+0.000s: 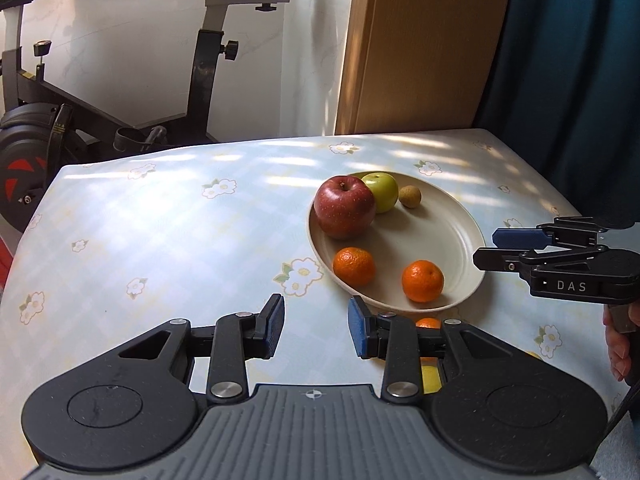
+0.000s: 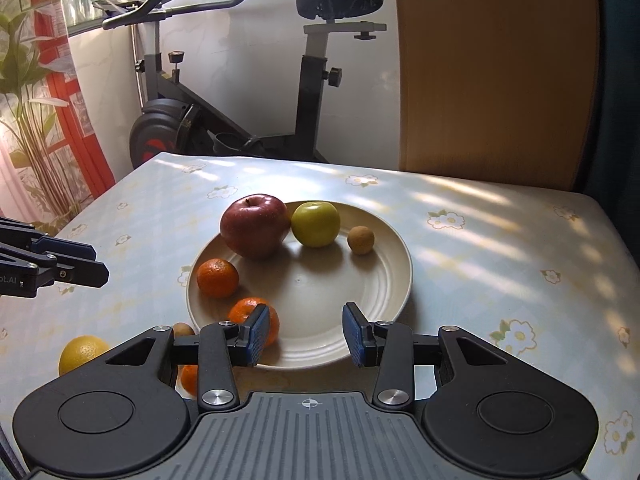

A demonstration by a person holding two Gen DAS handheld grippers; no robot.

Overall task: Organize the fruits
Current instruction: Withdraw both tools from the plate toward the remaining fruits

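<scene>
Fruits mostly sit on the cream plate [image 2: 384, 280], mid-table on the flowered tablecloth [image 2: 500, 240].

On the plate:
- red apple [image 2: 255, 226] at the far left rim, touching or just beside the green apple [image 2: 315, 224]
- small brown fruit [image 2: 361, 240] right of the green apple, a little apart from it
- first orange [image 2: 217, 278] at the left rim, near side of the red apple
- second orange [image 2: 252, 320] at the near-left rim, partly hidden by the right gripper's left finger in the right wrist view

Off the plate, on the cloth by the near-left edge:
- lemon [image 2: 82, 354]
- another small brown fruit [image 2: 183, 329], mostly hidden behind gripper linkage
- third orange [image 2: 189, 378], seen only through a gap in the linkage; can't tell if it touches anything

Left gripper [image 1: 316, 326]: fingers apart, nothing between the blue pads, hovering over bare cloth just left of the plate's near rim. From the right wrist camera it shows side-on at the left edge.

Right gripper [image 2: 305, 336]: fingers apart, empty, over the plate's near rim. Second orange is just outside its left finger, not between the pads. Part of a hand [image 1: 618, 344] shows below it in the left wrist view.

Background: exercise bike [image 2: 240, 120], wooden panel [image 2: 492, 64], patterned curtain [image 2: 36, 120].
</scene>
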